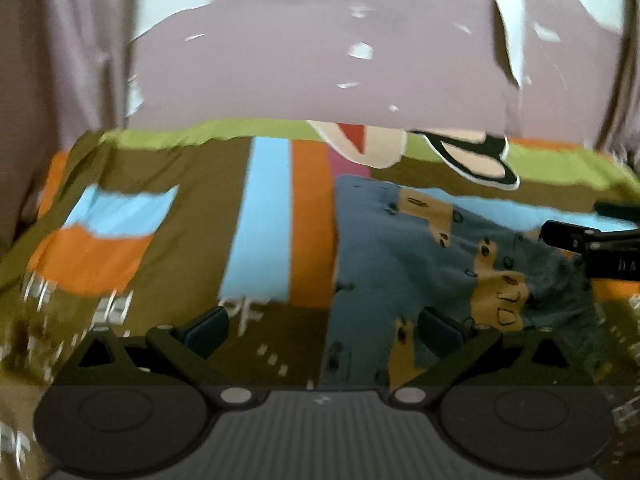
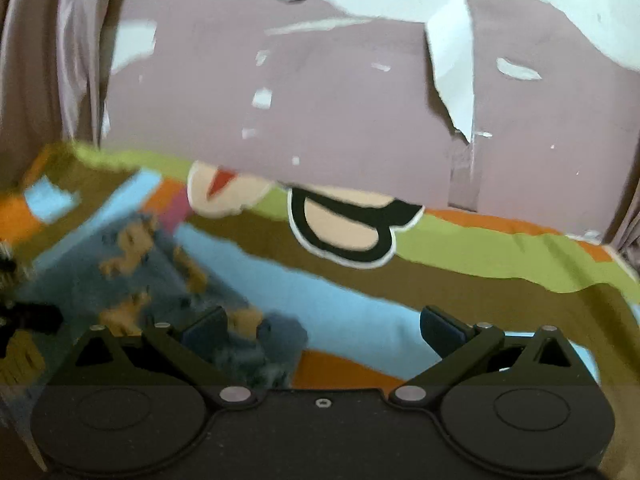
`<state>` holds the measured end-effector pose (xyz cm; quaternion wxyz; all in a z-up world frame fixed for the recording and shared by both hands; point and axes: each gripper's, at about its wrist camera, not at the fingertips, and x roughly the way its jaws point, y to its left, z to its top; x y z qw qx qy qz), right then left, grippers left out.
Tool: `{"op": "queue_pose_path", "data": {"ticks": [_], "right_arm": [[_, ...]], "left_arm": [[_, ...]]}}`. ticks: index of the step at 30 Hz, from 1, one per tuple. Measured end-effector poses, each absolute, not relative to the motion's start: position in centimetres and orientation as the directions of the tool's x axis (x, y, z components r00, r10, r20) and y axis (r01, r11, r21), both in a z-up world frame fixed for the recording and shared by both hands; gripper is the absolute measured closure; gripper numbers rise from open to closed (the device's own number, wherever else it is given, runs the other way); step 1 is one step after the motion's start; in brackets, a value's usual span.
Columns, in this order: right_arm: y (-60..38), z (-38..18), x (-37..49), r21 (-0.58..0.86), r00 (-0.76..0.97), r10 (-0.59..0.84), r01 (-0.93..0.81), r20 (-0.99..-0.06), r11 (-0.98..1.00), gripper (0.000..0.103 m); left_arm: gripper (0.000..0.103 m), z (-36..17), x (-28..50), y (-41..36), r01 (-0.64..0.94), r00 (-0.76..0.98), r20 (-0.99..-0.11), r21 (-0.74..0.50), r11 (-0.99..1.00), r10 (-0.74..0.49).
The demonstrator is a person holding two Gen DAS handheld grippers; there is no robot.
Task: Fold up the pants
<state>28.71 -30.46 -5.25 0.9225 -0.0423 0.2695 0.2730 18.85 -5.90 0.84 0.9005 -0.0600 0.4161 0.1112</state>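
Blue-grey pants point(image 1: 400, 264) with tan patches lie on a striped bed sheet point(image 1: 264, 216), bunched rather than flat, just ahead of both grippers. The left gripper point(image 1: 324, 332) hovers over the pants' left edge with its fingers spread wide and nothing between them. The right gripper point(image 2: 324, 330) is equally spread and empty, with the pants under its left finger and bare sheet under the other. Motion blur hides any waistband or hems.

Judging by the rumpled cloth, the step in hand is probably taking hold to spread or fold. To do it well, each gripper should pinch a single clear edge, not a wad of layers, at matching points on either side. Then lift and pull gently apart so the cloth flattens before any crease is set.
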Motion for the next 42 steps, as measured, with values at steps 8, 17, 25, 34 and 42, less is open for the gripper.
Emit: {"op": "queue_pose_path", "data": {"ticks": [8,17,25,34,42], "right_arm": [[-32.2,-7.1,30.7,0.417,0.545,0.642,-0.49,-0.539,0.766,0.001],[-31.6,-8.5,30.8,0.46,0.503,0.674,-0.494,-0.541,0.738,0.01],[-32.6,-8.9,31.1,0.5,0.524,0.679,-0.46,-0.514,0.734,0.032],[-31.5,-8.7,30.3,0.397,0.544,0.641,-0.506,-0.542,0.766,0.064],[-30.3,-8.3,28.6,0.304,0.612,0.591,-0.514,-0.525,0.802,0.086]], "left_arm": [[0.0,-0.4,15.9,-4.3,-0.287,0.603,-0.798,-0.193,0.938,0.02],[0.001,-0.3,15.9,-3.8,-0.286,0.64,-0.768,-0.275,0.918,-0.03],[0.009,-0.7,16.1,-4.0,-0.298,0.614,-0.789,-0.253,0.92,-0.018],[0.031,-0.4,16.1,-4.4,-0.27,0.608,-0.793,-0.257,0.928,-0.042],[0.051,0.0,16.2,-4.9,-0.246,0.606,-0.794,-0.244,0.938,-0.048]]}}
